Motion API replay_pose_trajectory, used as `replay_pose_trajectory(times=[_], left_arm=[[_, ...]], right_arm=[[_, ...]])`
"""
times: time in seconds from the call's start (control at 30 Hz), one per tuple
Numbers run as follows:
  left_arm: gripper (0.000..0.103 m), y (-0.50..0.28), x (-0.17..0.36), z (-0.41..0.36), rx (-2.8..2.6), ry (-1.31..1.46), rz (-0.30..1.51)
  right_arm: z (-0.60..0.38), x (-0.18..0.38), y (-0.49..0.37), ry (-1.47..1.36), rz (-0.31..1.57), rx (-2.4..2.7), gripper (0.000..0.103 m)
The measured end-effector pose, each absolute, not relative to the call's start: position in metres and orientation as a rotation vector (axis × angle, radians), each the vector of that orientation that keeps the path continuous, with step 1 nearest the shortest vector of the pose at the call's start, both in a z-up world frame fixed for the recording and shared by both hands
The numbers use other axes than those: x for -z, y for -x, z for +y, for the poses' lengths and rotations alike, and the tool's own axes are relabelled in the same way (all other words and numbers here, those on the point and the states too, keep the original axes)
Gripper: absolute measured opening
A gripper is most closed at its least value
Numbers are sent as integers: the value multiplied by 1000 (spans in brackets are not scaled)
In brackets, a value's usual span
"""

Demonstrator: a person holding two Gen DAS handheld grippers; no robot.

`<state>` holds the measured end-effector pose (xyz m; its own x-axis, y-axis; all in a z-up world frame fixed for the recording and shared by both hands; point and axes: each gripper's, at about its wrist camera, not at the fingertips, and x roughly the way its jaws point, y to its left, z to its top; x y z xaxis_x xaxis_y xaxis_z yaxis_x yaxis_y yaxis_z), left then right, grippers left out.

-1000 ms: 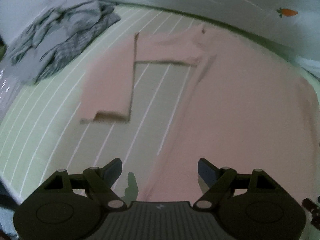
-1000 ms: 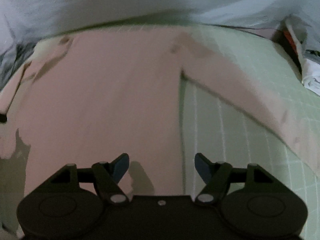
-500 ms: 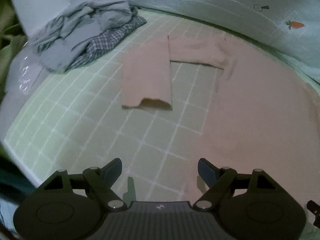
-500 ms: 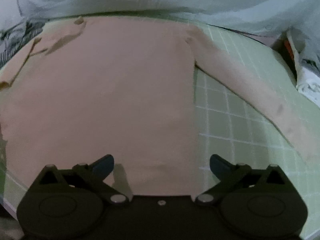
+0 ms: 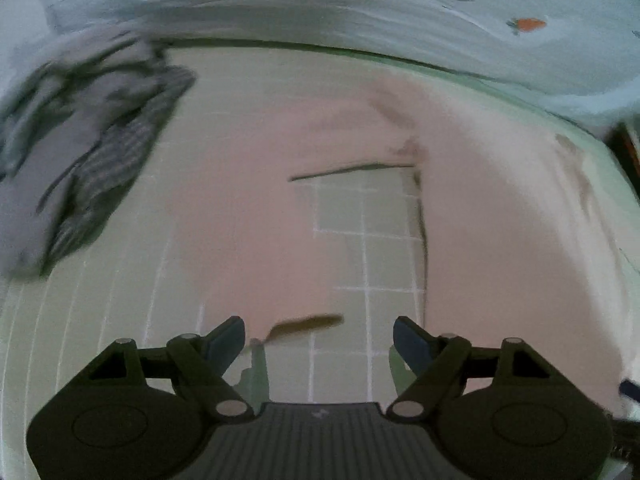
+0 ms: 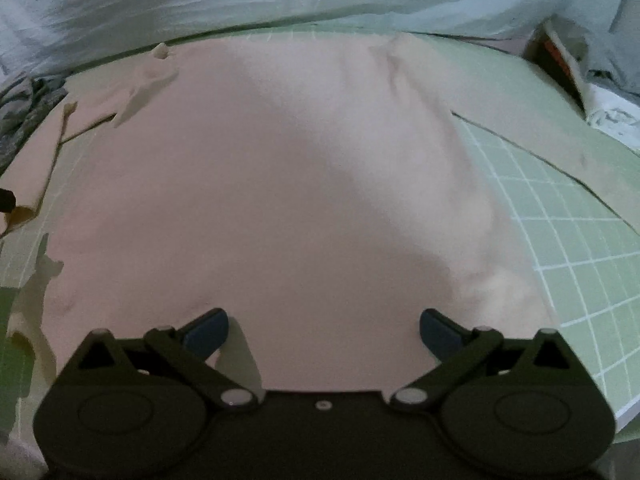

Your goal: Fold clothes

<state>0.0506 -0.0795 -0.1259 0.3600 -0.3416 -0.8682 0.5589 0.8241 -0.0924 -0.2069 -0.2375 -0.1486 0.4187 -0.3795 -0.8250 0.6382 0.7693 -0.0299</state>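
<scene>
- Blue-padded fingers [image 5: 224,340] of the left gripper [image 5: 319,340] stand apart and are narrowing a little, nothing between them; only green mat and the sleeve cuff show in the gap.
- Right gripper [image 6: 323,330] is spread as wide as it goes, pads [image 6: 206,330] clear of cloth, nothing grasped.
- Just past the left gripper, lower centre of the left view: cuff end [image 5: 308,323] of the pink sleeve, its dark opening facing the fingers.
- That left sleeve [image 5: 240,216] is bent back on itself, running up the frame and then right to the shoulder, with bare grid mat in the corner it makes.
- Pink long-sleeved top [image 6: 272,184] lies flat and spread on the green grid mat [image 6: 560,240], filling the centre of the right view, hem nearest the gripper.
- Other sleeve [image 6: 560,148] lies out straight toward the right edge of the right view.
- Pile of grey and checked clothes [image 5: 80,152] sits at left of the left view, apart from the top.
- Pale bedding [image 5: 360,12] with a carrot print runs along the top.
- Step, my read: garment laid out, first fold starting, sleeves first.
- Next move likely needs the left fingers dropped onto the cuff, pinched, then carried across the body; the right likewise takes its sleeve or the hem.
- Left view is motion-blurred, so cuff contact can't be confirmed.
</scene>
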Motion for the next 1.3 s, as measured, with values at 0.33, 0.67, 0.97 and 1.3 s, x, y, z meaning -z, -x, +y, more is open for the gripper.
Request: replay_pose_trajectory(times=[0.33,0.67,0.97,1.3], left_arm=[[15,-68,148,-91,667,-286,1068],[1,-107,116,6,524,140,1105],[6,-150,94,119,125,320,944],[65,-152,112,126,189,374,1012]], right_arm=[[-233,150,194,-420,942,777,103],[-229,150,197,-452,934,840,103],[-229,150,194,-471,936,868,103],[-230,150,196,-468,943,863,103]])
